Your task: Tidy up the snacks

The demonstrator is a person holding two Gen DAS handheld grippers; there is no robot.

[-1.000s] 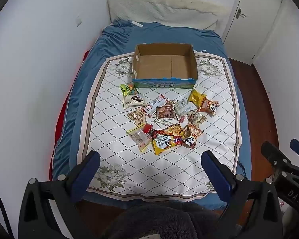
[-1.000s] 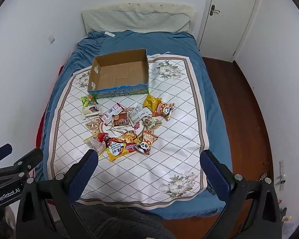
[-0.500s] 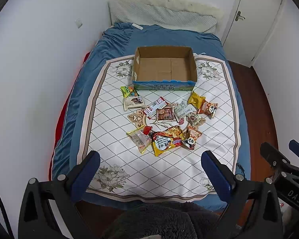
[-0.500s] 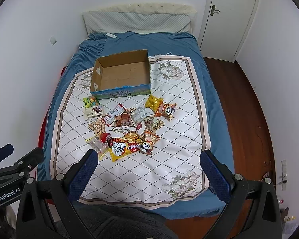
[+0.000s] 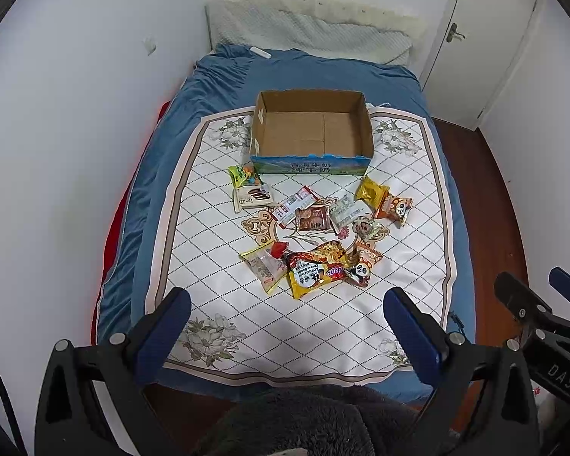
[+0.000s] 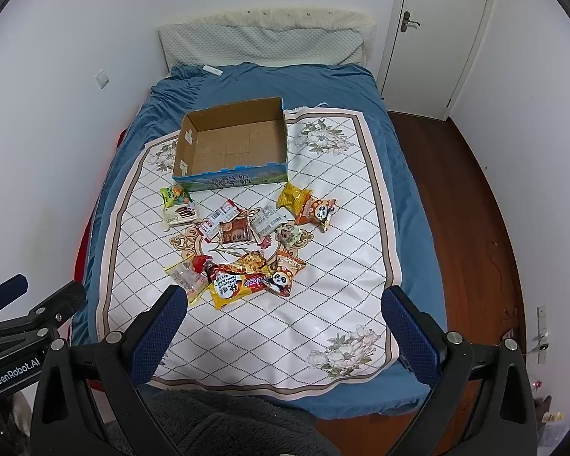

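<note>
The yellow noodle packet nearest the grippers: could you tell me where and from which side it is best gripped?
Grip the yellow noodle packet by its near yellow corner, which lies free on the mat. Come in low from the near side with the right hand-held gripper, which is open. The packet's far end lies against the panda packet, so I would avoid that end.

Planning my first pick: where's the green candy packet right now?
In both views the green candy packet lies by the cardboard box's near-left corner, touching the white biscuit pack just in front of it.
</note>
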